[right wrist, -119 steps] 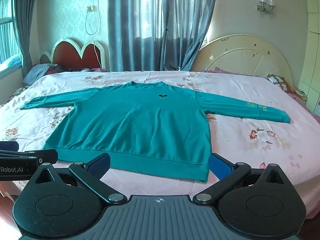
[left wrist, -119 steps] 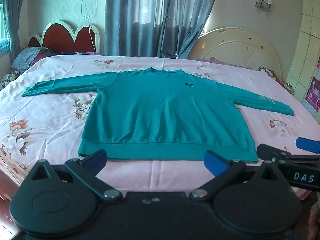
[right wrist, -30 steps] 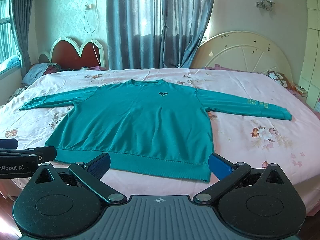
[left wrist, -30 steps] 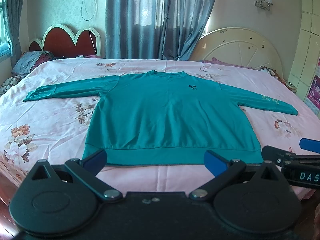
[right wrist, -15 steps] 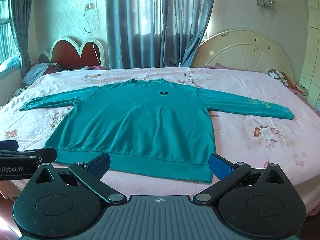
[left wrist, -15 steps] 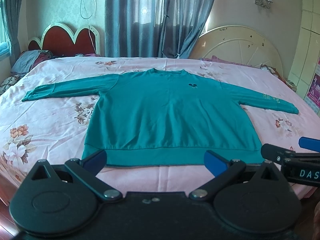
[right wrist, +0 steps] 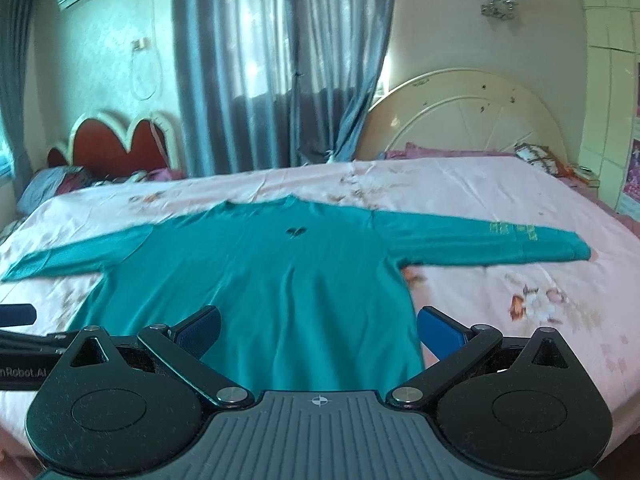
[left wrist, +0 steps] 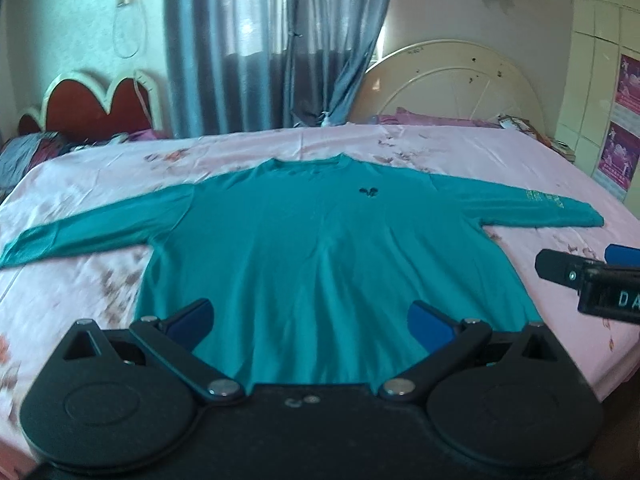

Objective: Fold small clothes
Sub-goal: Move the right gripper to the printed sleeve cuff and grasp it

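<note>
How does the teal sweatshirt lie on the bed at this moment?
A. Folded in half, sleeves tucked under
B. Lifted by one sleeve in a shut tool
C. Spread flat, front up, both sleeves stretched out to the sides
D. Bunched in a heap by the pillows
C: the sweatshirt lies flat on the bed with its chest logo showing and a sleeve out to each side, while the left tool and right tool are open and hold nothing.

I see a teal sweatshirt [left wrist: 328, 240] with a small dark chest logo [left wrist: 369, 191], lying on a pink floral bedsheet [right wrist: 520, 300]; my tools carry blue pads [right wrist: 438, 332] on black arms.
</note>
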Tool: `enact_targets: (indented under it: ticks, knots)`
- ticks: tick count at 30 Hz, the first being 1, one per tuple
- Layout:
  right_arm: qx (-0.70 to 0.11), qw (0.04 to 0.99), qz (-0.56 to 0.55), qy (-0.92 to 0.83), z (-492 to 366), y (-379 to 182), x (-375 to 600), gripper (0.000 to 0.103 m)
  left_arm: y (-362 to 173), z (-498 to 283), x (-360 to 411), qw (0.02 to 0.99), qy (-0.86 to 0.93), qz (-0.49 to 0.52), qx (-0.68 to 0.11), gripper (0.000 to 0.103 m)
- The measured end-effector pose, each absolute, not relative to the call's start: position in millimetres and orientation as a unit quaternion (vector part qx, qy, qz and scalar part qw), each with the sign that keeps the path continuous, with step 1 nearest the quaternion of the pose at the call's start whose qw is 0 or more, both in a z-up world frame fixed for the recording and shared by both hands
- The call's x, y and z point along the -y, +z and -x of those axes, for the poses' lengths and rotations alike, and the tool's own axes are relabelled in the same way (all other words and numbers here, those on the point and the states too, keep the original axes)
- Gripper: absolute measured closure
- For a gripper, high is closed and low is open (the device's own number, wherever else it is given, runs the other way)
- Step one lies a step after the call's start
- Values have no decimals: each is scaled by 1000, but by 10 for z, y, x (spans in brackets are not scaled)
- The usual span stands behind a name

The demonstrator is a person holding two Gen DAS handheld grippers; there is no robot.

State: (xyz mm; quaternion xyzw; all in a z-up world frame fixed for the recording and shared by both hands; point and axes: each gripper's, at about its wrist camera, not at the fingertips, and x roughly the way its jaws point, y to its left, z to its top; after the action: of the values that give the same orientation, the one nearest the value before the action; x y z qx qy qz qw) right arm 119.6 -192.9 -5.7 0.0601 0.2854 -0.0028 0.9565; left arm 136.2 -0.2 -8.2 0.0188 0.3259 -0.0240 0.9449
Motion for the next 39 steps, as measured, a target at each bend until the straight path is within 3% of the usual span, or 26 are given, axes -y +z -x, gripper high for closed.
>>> enact_targets:
  ticks: [10, 20, 23, 30, 34, 39]
  knots:
    - [-254, 952, -114, -126, -1825, -70, 2714, 0, -222, -2305, 188, 926, -125, 9, -357, 0]
    - [-250, 935, -160, -193, -2220, -324, 4090, 1, -485, -2907, 711, 912, -123, 20, -391, 2]
    - [-262, 926, -182, -201, -2385, -443, 4548, 29, -519, -3094, 848, 914, -88, 17, -397, 2]
    - [-264, 904, -239, -236, -2576, -716, 5414, 29, -598, -3451, 1083, 908, -50, 7, -417, 6]
    - [-274, 891, -269, -242, -2664, -931, 5747, 54, -647, -3594, 1200, 904, -30, -4, -427, 6]
    - [-269, 873, -321, -250, -2564, -1134, 6060, 54, -714, -3660, 1386, 899, -22, -21, -438, 6]
